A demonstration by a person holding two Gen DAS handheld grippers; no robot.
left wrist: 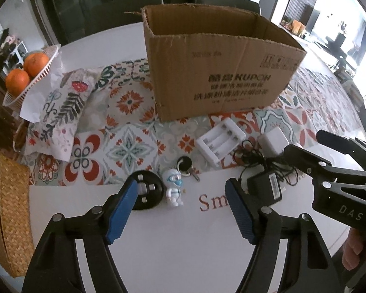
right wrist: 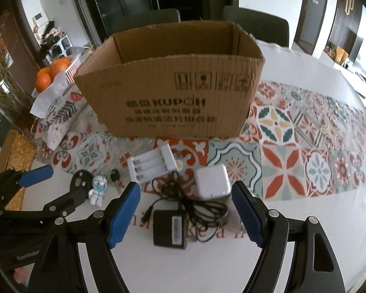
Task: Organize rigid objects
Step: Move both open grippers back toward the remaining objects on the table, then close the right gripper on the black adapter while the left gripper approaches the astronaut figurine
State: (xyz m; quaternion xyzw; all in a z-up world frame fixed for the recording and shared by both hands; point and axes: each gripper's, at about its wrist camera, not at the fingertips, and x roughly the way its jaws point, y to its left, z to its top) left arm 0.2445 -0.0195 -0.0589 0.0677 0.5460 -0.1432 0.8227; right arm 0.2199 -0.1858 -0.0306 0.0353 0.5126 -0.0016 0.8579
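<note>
An open cardboard box [left wrist: 219, 78] [right wrist: 173, 102] stands on a patterned runner. In front of it lie a white battery charger [left wrist: 219, 141] [right wrist: 151, 164], a white cube adapter [left wrist: 274, 141] [right wrist: 213, 182], a black power adapter with tangled cord [left wrist: 266, 188] [right wrist: 170, 227], a key with black fob [left wrist: 186, 166] [right wrist: 115, 177], a small white figurine [left wrist: 174, 190] [right wrist: 98, 189] and a black round disc [left wrist: 146, 190] [right wrist: 80, 179]. My left gripper [left wrist: 183, 210] [right wrist: 58, 183] is open above the figurine. My right gripper [right wrist: 185, 217] [left wrist: 305, 144] is open over the black adapter.
A basket of oranges [left wrist: 26, 73] [right wrist: 53, 73] sits at the far left by a floral pouch [left wrist: 61, 112] and white paper. A woven box [left wrist: 7, 207] [right wrist: 14, 158] lies at the left table edge. Chairs stand behind the cardboard box.
</note>
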